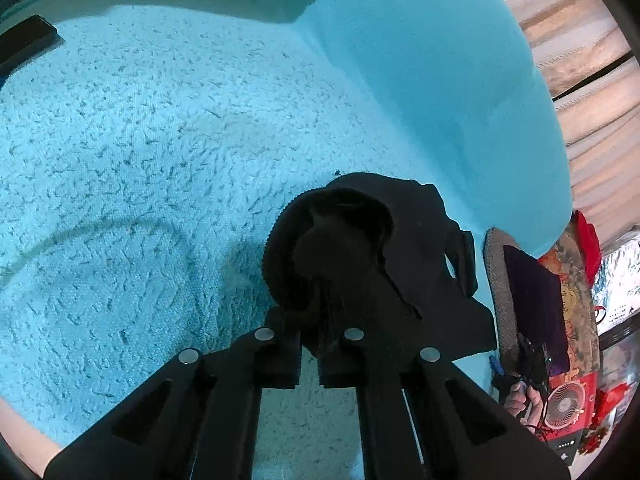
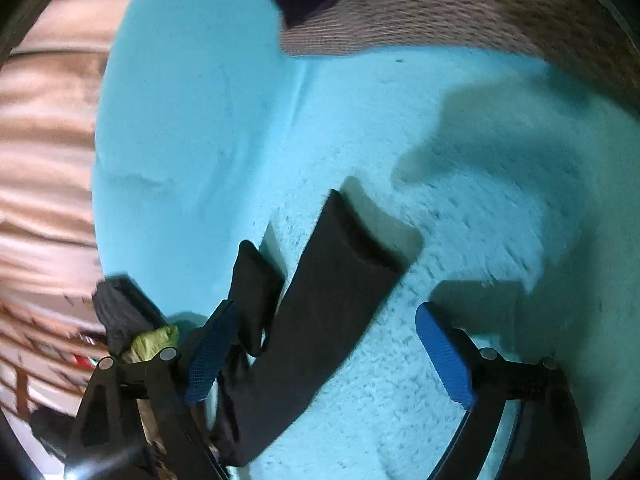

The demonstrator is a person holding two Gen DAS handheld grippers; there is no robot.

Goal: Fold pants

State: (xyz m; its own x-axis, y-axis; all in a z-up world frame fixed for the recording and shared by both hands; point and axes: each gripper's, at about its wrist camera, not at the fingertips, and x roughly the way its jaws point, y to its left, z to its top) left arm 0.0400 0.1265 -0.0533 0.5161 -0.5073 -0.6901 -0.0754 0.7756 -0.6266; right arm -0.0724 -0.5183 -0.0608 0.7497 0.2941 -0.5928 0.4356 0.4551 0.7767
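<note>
The black pants (image 1: pixel 380 256) hang bunched from my left gripper (image 1: pixel 310 360), which is shut on their fabric and holds them above the turquoise fleece blanket (image 1: pixel 140 160). In the right wrist view the pant legs (image 2: pixel 320 312) trail across the blanket (image 2: pixel 460 220) between my fingers. My right gripper (image 2: pixel 328 356) is open wide; its blue pads (image 2: pixel 444 356) stand on either side of the legs without gripping them.
A dark flat object (image 1: pixel 24 40) lies at the blanket's far left. A grey pillow (image 2: pixel 440 12) and dark cloth lie at the blanket's edge. A yellow-green cloth (image 2: pixel 154 342) and clutter with a small fan (image 1: pixel 564 404) sit beyond the edge. Curtains (image 1: pixel 588 60) hang behind.
</note>
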